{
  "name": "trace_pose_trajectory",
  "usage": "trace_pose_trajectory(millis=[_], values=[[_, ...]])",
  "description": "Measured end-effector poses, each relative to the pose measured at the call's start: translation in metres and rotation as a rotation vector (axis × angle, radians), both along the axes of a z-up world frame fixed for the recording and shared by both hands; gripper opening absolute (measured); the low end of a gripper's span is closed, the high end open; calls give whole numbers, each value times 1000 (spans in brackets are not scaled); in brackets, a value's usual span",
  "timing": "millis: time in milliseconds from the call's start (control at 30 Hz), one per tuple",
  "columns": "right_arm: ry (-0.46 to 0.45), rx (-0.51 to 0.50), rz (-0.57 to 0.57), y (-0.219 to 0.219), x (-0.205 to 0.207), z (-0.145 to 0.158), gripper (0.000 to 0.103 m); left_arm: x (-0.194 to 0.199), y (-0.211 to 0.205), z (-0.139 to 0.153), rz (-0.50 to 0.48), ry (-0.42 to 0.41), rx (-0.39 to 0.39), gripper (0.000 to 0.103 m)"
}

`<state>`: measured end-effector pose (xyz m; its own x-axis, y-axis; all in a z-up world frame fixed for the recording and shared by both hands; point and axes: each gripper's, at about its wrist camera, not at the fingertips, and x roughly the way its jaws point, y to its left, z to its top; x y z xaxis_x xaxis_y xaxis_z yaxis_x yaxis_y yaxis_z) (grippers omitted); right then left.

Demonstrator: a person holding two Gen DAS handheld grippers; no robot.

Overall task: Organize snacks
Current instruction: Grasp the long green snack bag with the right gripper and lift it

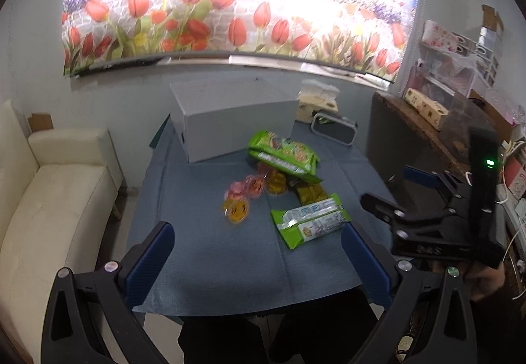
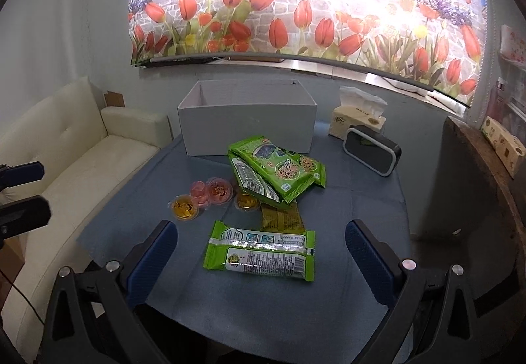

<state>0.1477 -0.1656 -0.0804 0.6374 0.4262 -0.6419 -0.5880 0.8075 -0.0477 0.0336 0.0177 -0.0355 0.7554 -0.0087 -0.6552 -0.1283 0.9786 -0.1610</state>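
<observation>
Both jaws gape wide, empty: left gripper [image 1: 256,252] and right gripper [image 2: 261,252] hang over the table's [image 2: 361,199] near edge. On its blue cloth, mid-table, lie glossy green packets [image 2: 259,250], an olive sachet [image 2: 281,216] and round jelly cups [image 2: 185,207]. At the far edge stands an open white box [image 2: 246,124], its visible interior empty.
</observation>
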Motion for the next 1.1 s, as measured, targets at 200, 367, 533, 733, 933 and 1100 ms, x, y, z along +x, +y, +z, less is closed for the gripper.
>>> trace_pose_trajectory(millis=[200,367,533,733,933,1100], values=[[20,-72,77,45,54,-49,103,14,13,-19,23,46,2,103],[21,-127,101,76,92,-78,94,27,29,-32,48,79,-5,103],[49,-232,102,96,114,-101,62,34,43,-43,74,104,-12,103],[59,-219,96,98,123,-102,18,44,52,-55,85,129,-39,103],[94,-137,116,87,123,-91,16,46,51,-57,66,121,-44,103],[83,-81,125,79,108,-69,16,54,47,-54,48,112,-50,103]])
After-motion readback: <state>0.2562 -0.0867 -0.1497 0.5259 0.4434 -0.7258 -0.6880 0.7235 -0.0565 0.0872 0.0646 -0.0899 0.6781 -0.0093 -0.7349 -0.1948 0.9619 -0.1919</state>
